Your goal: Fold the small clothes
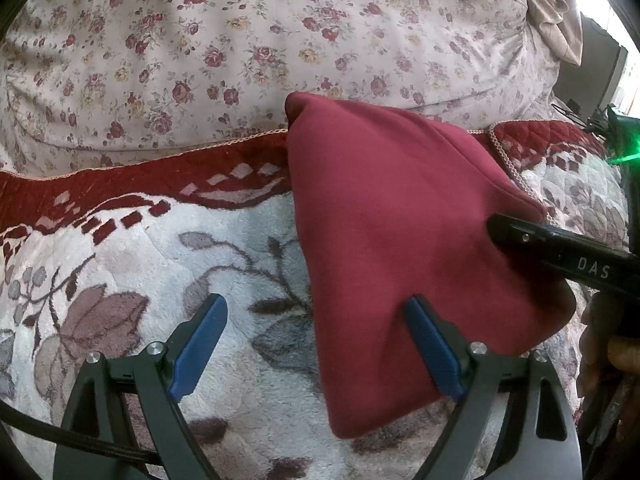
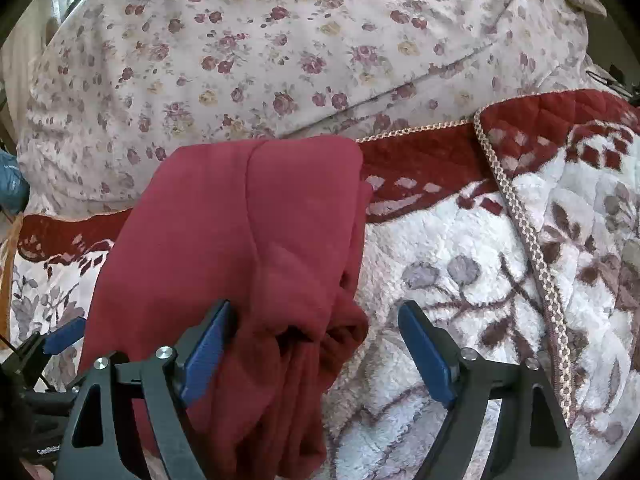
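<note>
In the centre of the left wrist view, reaching toward its lower right, lies the dark red garment (image 1: 400, 232), already gathered into a rough folded wedge on the fleecy blanket (image 1: 248, 248); in the right wrist view it fills the lower left, with bunched folds at its near end. It looks like soft, fairly thick knit or fleece, light, limp and not slippery, so it will likely sag and drag on the pile unless lifted at a firm edge; the best holds seem to be the near corner at the bottom of the left wrist view and the doubled edge along its right side in the right wrist view. The left gripper (image 1: 316, 344) stands wide open, one blue pad over the cloth and one over the blanket, pinching nothing. The right gripper (image 2: 316, 348) is also wide open, its left pad against the garment's folds but not clamped. The blanket has a leaf pattern, a dark red border and braided trim. Behind it, across the upper frame, rises a rose-print quilt (image 1: 240, 40); bright light shows at the upper right edge.
</note>
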{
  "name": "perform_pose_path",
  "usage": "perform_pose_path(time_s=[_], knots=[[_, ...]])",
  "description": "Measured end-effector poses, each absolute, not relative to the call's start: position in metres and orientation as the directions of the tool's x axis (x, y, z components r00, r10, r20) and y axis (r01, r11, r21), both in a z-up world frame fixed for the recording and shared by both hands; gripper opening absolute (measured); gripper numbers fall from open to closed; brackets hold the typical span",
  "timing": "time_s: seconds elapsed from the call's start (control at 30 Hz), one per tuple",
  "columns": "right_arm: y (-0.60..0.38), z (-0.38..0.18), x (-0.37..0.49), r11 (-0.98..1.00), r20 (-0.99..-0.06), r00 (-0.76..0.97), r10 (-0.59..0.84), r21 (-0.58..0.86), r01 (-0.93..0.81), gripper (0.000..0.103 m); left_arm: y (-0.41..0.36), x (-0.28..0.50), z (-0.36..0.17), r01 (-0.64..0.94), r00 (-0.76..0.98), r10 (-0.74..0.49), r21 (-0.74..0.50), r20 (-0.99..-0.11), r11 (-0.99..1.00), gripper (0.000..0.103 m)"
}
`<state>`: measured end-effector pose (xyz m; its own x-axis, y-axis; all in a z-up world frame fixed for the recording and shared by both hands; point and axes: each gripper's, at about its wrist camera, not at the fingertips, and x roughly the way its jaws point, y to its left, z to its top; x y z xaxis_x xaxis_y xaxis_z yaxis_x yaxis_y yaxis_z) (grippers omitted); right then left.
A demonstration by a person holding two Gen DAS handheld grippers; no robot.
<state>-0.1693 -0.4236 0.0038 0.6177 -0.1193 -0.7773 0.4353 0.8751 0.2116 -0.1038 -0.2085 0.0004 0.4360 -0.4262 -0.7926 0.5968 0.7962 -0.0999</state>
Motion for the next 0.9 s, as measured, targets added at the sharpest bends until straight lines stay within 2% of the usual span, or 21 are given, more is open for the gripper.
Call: perform_pose_path(time_s=[0.6,0.9], knots=[[-0.426,-0.001,-0.169,0.860,-0.785,0.615,-0.082,0.256,0.442,0.092,-0.208,-0.103,-0.001,0.596,0.433,-0.428,-0.104,-0.793,0.796,0.092],[-0.437,-0.007,-0.161,0.829,-0.782,0.624,0.012,0.357,0.431,0.096,-0.207,-0.093,-0.002,0.584,0.390,-0.451,-0.162,-0.803,0.795,0.092]])
